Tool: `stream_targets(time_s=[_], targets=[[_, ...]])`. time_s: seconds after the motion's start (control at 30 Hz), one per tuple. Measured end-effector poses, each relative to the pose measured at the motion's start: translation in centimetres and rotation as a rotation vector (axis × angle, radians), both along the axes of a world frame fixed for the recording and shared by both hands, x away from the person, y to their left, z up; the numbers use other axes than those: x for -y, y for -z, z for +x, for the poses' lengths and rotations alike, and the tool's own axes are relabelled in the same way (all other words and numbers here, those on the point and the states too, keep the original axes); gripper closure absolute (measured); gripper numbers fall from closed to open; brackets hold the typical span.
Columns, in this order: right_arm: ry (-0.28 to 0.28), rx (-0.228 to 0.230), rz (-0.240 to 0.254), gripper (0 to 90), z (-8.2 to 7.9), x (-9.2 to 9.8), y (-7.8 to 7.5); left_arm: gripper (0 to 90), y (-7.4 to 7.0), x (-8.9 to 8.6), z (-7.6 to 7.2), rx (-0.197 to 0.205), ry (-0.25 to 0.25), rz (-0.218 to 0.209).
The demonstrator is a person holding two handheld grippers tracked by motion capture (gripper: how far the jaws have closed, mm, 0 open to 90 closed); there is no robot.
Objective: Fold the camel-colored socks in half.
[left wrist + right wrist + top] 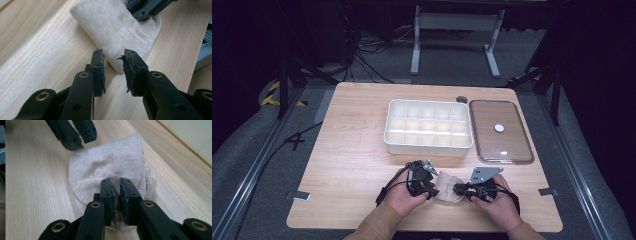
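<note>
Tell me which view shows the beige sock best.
The right gripper view: the sock lies spread almost whole on the table, ahead of the right tongs. The left gripper view shows one folded end beyond the left tongs. In the high view it is small, partly covered by both tongs.

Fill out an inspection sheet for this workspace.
Surface: light wooden table.
Job's things: beige cloth, folded, lying at the near edge.
Clutter: white divided tray, compartments bare; clear lid beside it.
Grippers: left gripper jaws open at the cloth's edge; right gripper jaws narrow over the cloth, grip unclear.
Cables: black cables on the floor beyond.
Surroundings: grey floor, white table frame.
</note>
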State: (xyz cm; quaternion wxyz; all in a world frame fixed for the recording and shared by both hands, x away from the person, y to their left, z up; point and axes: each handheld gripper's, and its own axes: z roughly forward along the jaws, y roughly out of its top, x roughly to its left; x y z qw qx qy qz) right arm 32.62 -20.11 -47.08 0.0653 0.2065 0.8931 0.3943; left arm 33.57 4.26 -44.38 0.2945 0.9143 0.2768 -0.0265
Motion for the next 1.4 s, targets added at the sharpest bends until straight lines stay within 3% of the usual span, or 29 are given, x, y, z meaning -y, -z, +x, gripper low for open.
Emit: stream_targets(time_s=[0.07,0.13,0.2,0.37,0.53,0.83,1.07,1.4], targets=[[-0.024,-0.001,-0.007,81.4,0.2,0.0,-0.1,69.0,-0.1,-0.4,0.1,0.002,-0.007,-0.006],[-0.081,0.028,-0.03,81.6,0.3,0.0,-0.3,66.2,-0.2,-0.8,0.2,-0.001,-0.006,-0.023],[-0.099,0.042,-0.043,80.7,0.6,0.1,-0.5,65.8,-0.3,-1.0,0.3,-0.003,-0.003,-0.03],[-0.081,0.045,-0.007,78.2,0.4,0.4,-1.4,65.3,-0.4,-1.1,0.3,0.003,-0.007,-0.031],[-0.024,0.052,-0.011,81.9,-0.2,1.0,-2.3,64.8,-0.6,-1.2,0.2,0.008,-0.014,-0.03],[0.004,-0.001,-0.054,87.9,0.0,1.2,-0.9,65.0,-0.6,-1.2,0.3,0.008,-0.004,-0.027],[0.001,0.0,-0.062,89.2,0.2,1.0,-0.5,63.7,-0.3,-1.2,0.4,-0.014,-0.009,-0.018],[0.0,0.01,-0.071,89.7,0.3,0.9,-0.4,67.8,0.1,-1.6,0.7,-0.007,-0.012,-0.002]])
